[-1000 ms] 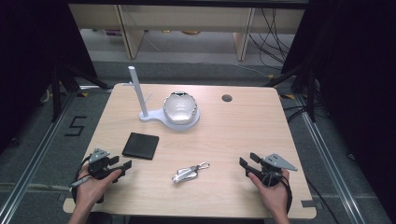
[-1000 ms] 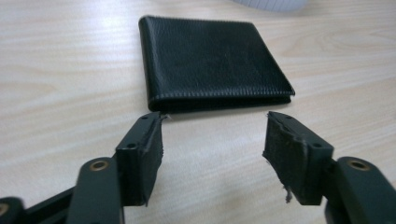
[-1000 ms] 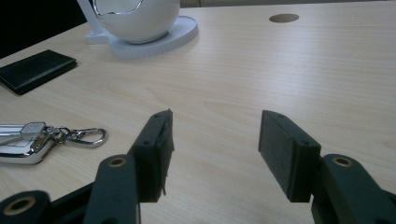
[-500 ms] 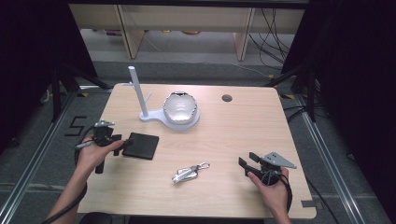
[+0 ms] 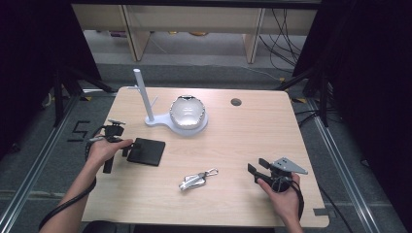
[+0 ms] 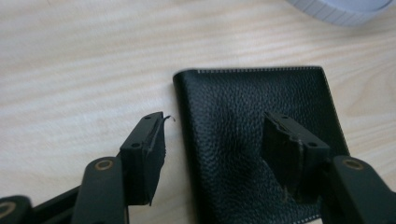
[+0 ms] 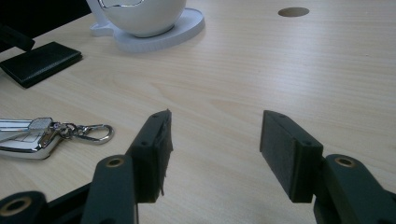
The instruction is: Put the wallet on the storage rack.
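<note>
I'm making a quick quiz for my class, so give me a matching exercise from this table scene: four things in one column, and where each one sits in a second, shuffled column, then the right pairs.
Things:
1. black wallet
2. key fob with clip
3. white dome on its stand
4. round hole in the table top

Places:
A. far side, right of the dome
B. middle of the near half, alone
C. left side, at the jaws of the left gripper
D. far middle, beside the upright white post

Pairs: 1-C, 2-B, 3-D, 4-A

Lab-like recording bay: metal frame rails (image 5: 29,160), trailing cables (image 5: 284,29), black drapes (image 5: 369,73).
</note>
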`<state>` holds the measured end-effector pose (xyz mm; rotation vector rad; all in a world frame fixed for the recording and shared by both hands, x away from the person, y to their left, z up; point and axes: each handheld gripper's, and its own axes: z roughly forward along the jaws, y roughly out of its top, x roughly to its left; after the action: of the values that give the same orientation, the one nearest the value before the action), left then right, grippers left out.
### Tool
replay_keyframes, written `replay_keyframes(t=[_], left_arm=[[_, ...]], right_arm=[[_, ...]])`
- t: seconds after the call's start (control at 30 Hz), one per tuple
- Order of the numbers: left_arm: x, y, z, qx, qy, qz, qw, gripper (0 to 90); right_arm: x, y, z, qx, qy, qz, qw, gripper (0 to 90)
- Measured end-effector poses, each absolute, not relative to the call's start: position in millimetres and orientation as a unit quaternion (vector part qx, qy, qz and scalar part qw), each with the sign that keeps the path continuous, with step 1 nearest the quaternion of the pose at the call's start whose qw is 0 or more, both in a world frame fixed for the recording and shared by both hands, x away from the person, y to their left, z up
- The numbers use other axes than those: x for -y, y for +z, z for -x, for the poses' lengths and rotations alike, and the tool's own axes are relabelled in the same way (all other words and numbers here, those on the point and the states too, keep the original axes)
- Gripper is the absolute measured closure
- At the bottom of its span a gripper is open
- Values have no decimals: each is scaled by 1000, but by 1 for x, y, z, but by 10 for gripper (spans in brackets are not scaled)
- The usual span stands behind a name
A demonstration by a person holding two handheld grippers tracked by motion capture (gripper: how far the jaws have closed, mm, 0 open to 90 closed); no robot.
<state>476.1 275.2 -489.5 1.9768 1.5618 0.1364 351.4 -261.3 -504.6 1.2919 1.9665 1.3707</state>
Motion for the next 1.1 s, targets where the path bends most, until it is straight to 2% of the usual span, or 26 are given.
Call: replay_keyframes(t=[0.1, 0.5, 0.7, 0.73, 0.77, 0.87, 0.93, 0.97, 1.1], left_arm=[[-274, -493, -475, -593, 39, -750, 289, 406], [-271, -494, -475, -619, 26, -730, 288, 396], [-267, -494, -470, -626, 35, -725, 285, 518], [-267, -494, -470, -626, 35, -725, 285, 542], [-268, -495, -470, -627, 34, -724, 287, 542], [-276, -497, -470, -631, 23, -713, 305, 643], [-280, -498, -469, -630, 18, -709, 317, 690], [-281, -498, -468, -630, 17, -708, 320, 714], [-282, -498, -467, -623, 20, -711, 325, 773]], right_arm=[[259, -503, -349, -700, 494, -479, 192, 447], [260, -504, -351, -707, 496, -462, 202, 447], [262, -504, -351, -709, 492, -462, 207, 445], [259, -504, -349, -699, 501, -476, 187, 445], [259, -504, -349, -699, 501, -476, 187, 445], [264, -502, -350, -708, 492, -464, 202, 445], [264, -503, -351, -703, 502, -461, 202, 444], [262, -501, -348, -695, 501, -480, 188, 443], [262, -500, -348, -696, 499, -479, 194, 443]])
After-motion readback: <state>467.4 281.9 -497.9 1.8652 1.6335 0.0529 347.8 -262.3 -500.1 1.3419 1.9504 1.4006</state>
